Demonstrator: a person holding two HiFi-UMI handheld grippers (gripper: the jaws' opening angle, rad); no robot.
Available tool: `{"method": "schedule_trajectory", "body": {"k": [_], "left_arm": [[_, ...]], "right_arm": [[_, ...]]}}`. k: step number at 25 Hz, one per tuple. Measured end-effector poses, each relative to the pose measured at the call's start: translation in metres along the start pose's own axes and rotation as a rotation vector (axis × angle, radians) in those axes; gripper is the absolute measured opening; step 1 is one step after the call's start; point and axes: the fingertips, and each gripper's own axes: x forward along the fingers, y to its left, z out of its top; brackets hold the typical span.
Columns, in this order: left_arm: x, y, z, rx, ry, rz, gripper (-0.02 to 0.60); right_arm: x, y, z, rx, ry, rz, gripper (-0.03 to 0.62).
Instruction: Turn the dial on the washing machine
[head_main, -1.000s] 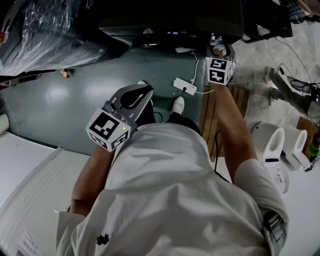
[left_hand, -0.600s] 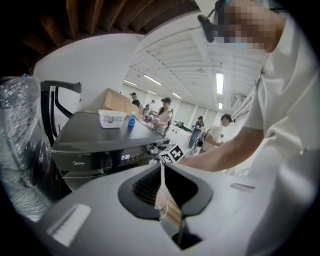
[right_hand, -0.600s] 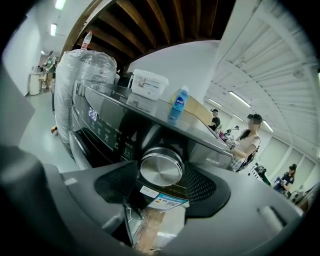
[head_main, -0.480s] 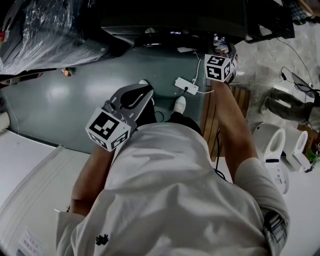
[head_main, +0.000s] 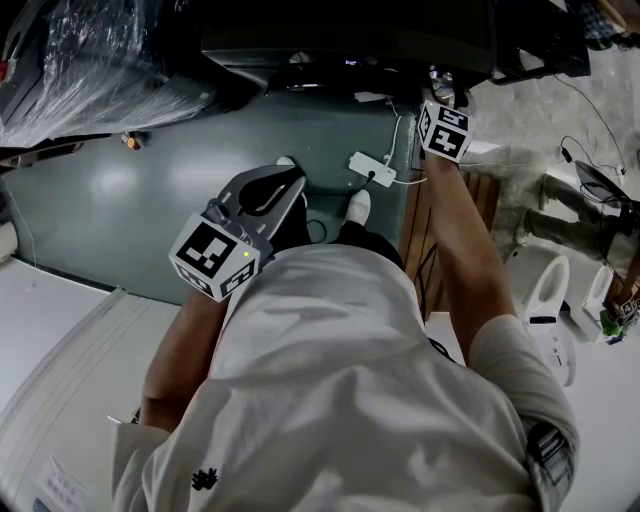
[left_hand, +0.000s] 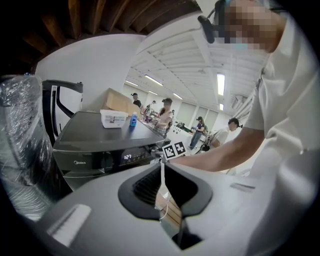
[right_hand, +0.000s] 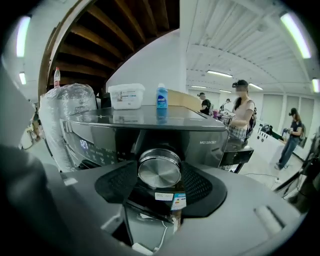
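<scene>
A wide hall with white ceiling strip lights is stretching out behind the washing machine (right_hand: 165, 127), and several people are standing well beyond its right side. The dark machine is sitting on a green floor (head_main: 150, 190), and you are standing in front of it, looking steeply down over your white shirt. On top of the machine a white lidded tub (right_hand: 126, 96) and a blue bottle (right_hand: 161, 96) are standing just beside each other. A bundle wrapped in clear plastic (right_hand: 67, 112) is standing to the machine's left. A white power strip (head_main: 369, 172) is lying on the floor in front of the machine.

You are reaching your right gripper (right_hand: 160, 175) out to the machine's front panel, to the right of its lit display (left_hand: 127, 157). The round silver dial (right_hand: 160, 168) is sticking out of that panel. The gripper's two black pads are pinching it, one on each side of its rim. Small stickers (right_hand: 172, 198) are showing on the machine's front just below the dial.

You are holding your left gripper (left_hand: 162, 172) well back from the machine's front, above the floor, pointing towards the panel. Its jaws are pressed together at the tips, with only a thin slit between the pads, and they are gripping nothing.
</scene>
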Motion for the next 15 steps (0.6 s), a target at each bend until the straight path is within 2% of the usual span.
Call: {"method": "schedule_trajectory", "body": {"k": [3, 9, 15], "left_arm": [[0.000, -0.001, 0.000, 0.000, -0.003, 0.000, 0.058], [0.003, -0.002, 0.001, 0.006, -0.012, -0.010, 0.058], [0.017, -0.010, 0.008, 0.023, -0.029, -0.036, 0.058]], "right_arm": [[0.000, -0.001, 0.001, 0.033, 0.001, 0.012, 0.267], [-0.011, -0.001, -0.005, 0.032, 0.016, 0.036, 0.267], [-0.040, 0.003, -0.016, 0.007, 0.041, 0.117, 0.265]]}}
